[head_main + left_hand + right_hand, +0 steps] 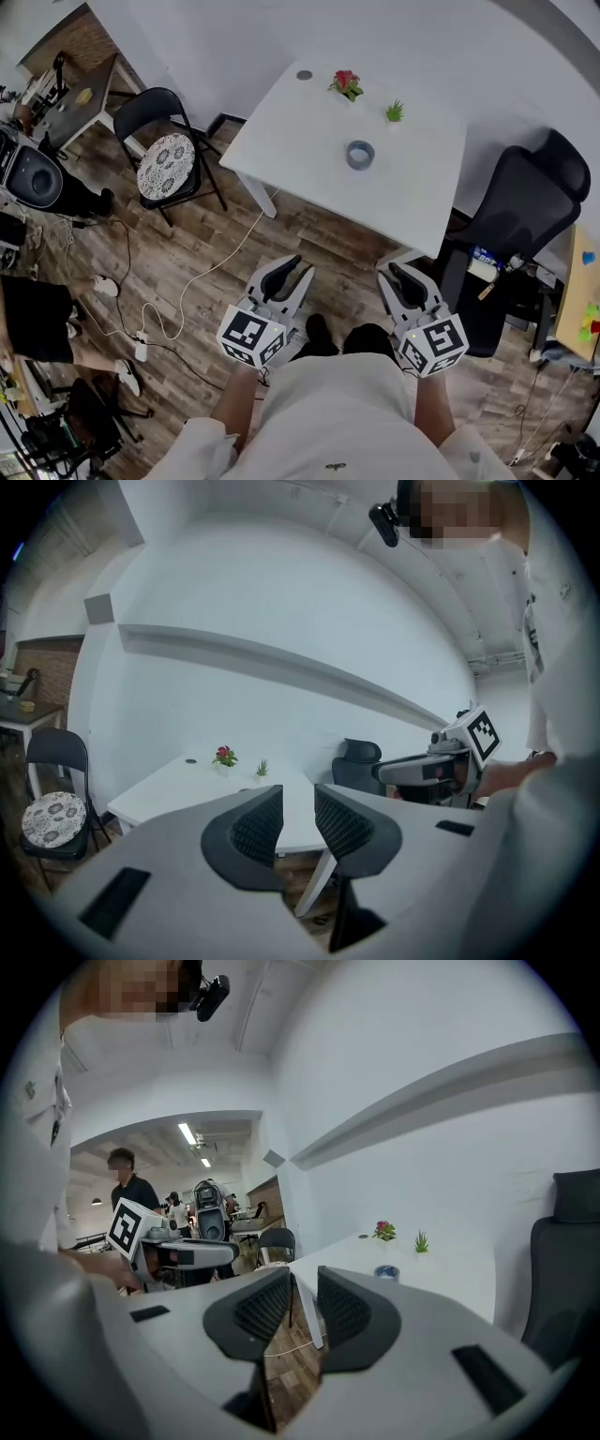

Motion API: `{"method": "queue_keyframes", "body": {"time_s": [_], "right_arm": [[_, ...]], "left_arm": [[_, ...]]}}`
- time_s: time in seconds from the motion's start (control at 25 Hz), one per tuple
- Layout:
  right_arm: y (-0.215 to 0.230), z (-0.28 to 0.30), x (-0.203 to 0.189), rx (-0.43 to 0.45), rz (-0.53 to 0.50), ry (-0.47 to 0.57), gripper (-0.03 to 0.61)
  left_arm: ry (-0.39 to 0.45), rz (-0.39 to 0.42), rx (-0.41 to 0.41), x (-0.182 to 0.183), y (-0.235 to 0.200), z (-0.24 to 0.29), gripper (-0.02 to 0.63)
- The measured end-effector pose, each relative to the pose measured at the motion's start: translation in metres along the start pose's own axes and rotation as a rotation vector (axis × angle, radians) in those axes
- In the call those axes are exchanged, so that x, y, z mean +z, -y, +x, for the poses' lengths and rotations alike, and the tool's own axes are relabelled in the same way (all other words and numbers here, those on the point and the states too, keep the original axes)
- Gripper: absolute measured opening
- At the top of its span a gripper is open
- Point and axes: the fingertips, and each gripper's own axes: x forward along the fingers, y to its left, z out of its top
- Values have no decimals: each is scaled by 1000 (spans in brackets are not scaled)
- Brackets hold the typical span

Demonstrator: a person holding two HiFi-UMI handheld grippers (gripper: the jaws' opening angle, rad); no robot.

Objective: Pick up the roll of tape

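Closest in the head view, the left tongs (pixel 292 265) and right tongs (pixel 400 274) hung just short of the tabletop (pixel 300 131), and the roll of tape (pixel 360 155) lay flat near the tabletop's middle. In the left gripper view, the left tongs (pixel 298 803) stood spread and empty. In the right gripper view, the right tongs (pixel 304 1290) were likewise spread on nothing, with the roll of tape (pixel 386 1272) well ahead on the tabletop. It looked light, stiff and hollow, so pinching one wall through the core should hold.
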Motion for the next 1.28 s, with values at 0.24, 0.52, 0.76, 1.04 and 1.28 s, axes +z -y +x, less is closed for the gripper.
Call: {"method": "queue_keyframes", "body": {"time_s": [0.24,0.52,0.76,1.04,1.28], "right_arm": [[0,11,-8,-16,12,-33,98],[23,29,-13,-30,32,-51,98],[45,65,-6,-12,-3,-72,97],[73,103,13,31,-8,-74,101],[104,133,23,73,-16,-88,101]], "left_arm": [[-31,-19,-31,-9,-8,6,108],[-77,-50,-35,-22,-21,24,107],[-99,-61,-31,-19,-37,47,107],[-116,-44,-31,-2,-54,87,107],[-115,-40,0,13,-69,122,107]]}}
